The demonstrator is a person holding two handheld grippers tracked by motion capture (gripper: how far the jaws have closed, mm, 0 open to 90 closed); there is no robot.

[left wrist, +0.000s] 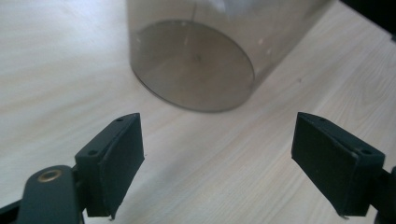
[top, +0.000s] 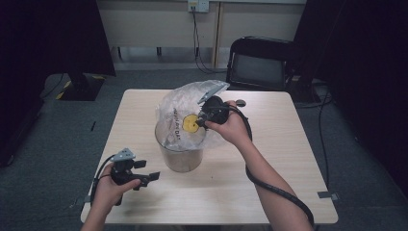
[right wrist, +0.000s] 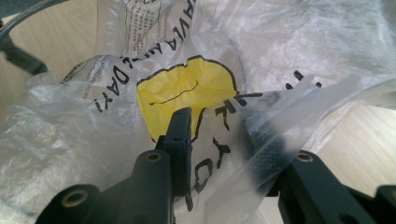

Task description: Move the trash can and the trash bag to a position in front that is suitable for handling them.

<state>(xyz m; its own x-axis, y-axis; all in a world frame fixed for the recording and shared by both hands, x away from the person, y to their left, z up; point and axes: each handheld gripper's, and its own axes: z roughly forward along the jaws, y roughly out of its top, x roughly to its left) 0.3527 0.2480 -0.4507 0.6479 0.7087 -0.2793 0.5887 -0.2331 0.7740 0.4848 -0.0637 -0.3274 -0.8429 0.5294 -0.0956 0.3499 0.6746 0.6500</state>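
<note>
Left claw (top: 144, 177) nearest the camera, jaws spread and empty, low over the surface (top: 269, 192) short of the clear bin (top: 180, 151). Right claw (right wrist: 217, 140) is pinching the plastic bag (top: 185, 113) at the bin's mouth. Step: lining the bin. Next, probably: pull the film over the rim.

High view overhead, far; gripper views close; container (top: 180, 153) shared.

You have a thin clear plastic bag (top: 185, 113) with a yellow smiley print and black lettering, crumpled over the mouth of an upright smoky-clear round container (top: 180, 149) standing at the middle of the table
</note>
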